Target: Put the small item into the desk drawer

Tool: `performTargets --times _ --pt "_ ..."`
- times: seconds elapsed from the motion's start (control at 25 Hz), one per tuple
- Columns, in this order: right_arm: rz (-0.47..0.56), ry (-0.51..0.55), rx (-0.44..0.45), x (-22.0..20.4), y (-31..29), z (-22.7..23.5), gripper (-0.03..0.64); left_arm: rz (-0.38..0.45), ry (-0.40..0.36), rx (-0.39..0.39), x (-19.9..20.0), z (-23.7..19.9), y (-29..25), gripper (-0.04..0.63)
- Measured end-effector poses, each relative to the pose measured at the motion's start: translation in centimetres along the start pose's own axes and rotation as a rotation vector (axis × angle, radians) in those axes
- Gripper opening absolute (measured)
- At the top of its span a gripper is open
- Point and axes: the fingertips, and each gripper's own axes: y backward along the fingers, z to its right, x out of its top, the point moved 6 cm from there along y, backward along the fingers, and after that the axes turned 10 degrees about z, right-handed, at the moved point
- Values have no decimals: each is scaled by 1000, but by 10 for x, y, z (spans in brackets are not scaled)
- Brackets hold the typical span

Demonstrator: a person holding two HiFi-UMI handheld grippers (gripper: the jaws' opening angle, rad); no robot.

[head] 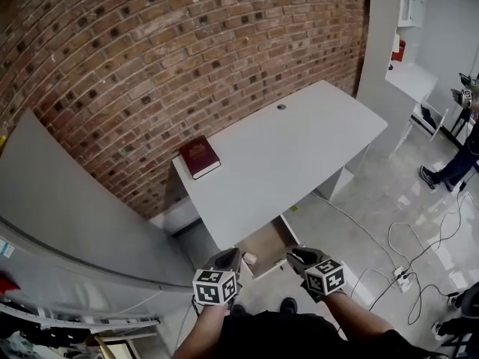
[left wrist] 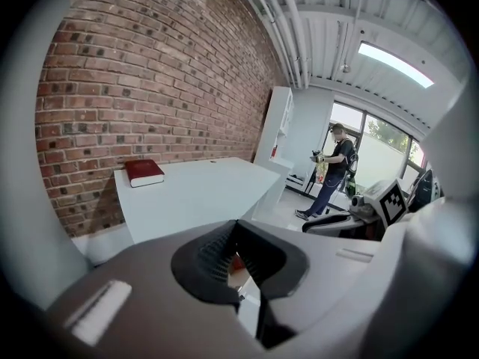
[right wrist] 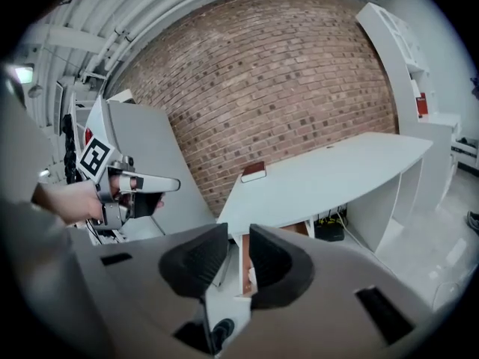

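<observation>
Left tongs (left wrist: 235,230) pressed together, empty; right tongs (right wrist: 238,247) slightly spread, empty. Small item (head: 249,258) lies in open drawer (head: 275,239), lower centre of head view. We judge a hard shove shut could bounce it against the drawer wall.

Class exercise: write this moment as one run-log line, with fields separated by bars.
drawer: open | small item: inside drawer | left tongs: shut, empty | right tongs: open, empty | red book: on desk
</observation>
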Motion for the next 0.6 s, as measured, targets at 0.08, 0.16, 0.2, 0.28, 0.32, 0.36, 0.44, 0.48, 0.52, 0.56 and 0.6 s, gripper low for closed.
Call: performTargets --times 0.08,0.16,0.2,0.28,0.32,0.36,0.44,0.48,0.52,0.56,0.6 --pt "17 12 -6 10 -3 -7 94 22 -17 -11 8 -8 4 9" --pt "40 19 -30 23 -9 -14 91 45 -35 -24 19 -18 9 9" --pt "54 16 -46 30 -13 -19 90 56 -43 -31 25 -23 14 9" --pt "86 5 -70 42 -20 -31 87 80 -65 -42 38 -36 27 9" --pt "102 4 -75 48 -25 -38 85 93 -78 -45 44 -44 34 9" --pt "116 7 -77 54 -30 -46 80 107 -90 -48 51 -51 42 9" --pt "141 16 -74 66 -40 -61 74 135 -102 -56 63 -68 58 9" --pt "155 16 -73 72 -46 -69 72 148 -105 -61 69 -77 65 9" --pt "169 13 -72 77 -51 -77 69 161 -109 -67 74 -85 72 9" --pt "184 9 -72 83 -56 -85 65 172 -113 -74 79 -93 78 9" --pt "197 8 -73 89 -60 -93 61 183 -117 -83 84 -101 84 9"
